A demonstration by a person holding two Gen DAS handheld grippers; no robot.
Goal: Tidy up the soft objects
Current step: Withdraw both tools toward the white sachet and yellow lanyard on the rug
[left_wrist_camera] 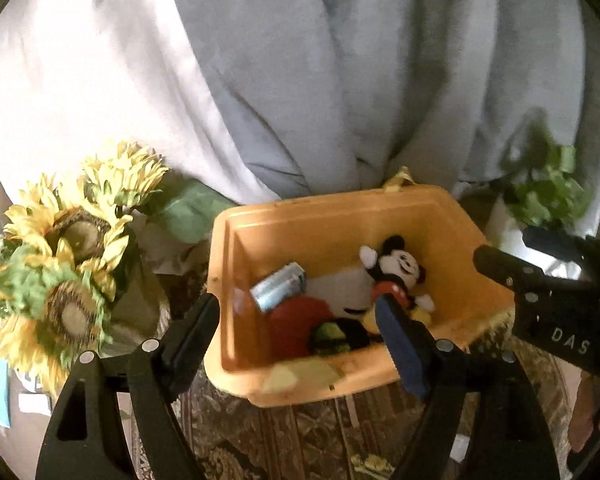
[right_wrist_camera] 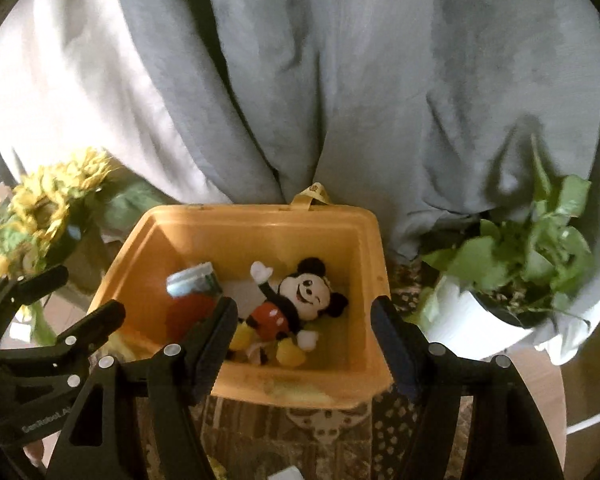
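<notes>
An orange bin [left_wrist_camera: 340, 208] [right_wrist_camera: 260, 220] stands on a patterned cloth. Inside lie a Mickey Mouse plush [left_wrist_camera: 396, 276] [right_wrist_camera: 296, 300], a red soft ball [left_wrist_camera: 296, 320] [right_wrist_camera: 188, 316], a silvery blue pouch [left_wrist_camera: 278, 286] [right_wrist_camera: 194, 280], a white soft item [left_wrist_camera: 336, 288] and a green-and-black soft item [left_wrist_camera: 332, 336]. My left gripper [left_wrist_camera: 296, 312] is open and empty over the bin's near side. My right gripper [right_wrist_camera: 304, 316] is open and empty above the plush. The right gripper also shows in the left wrist view [left_wrist_camera: 540, 280].
Artificial sunflowers [left_wrist_camera: 72, 256] [right_wrist_camera: 48, 208] stand left of the bin. A potted green plant [right_wrist_camera: 520, 260] [left_wrist_camera: 548, 196] in a white pot stands to the right. A grey-blue curtain [left_wrist_camera: 340, 80] hangs behind.
</notes>
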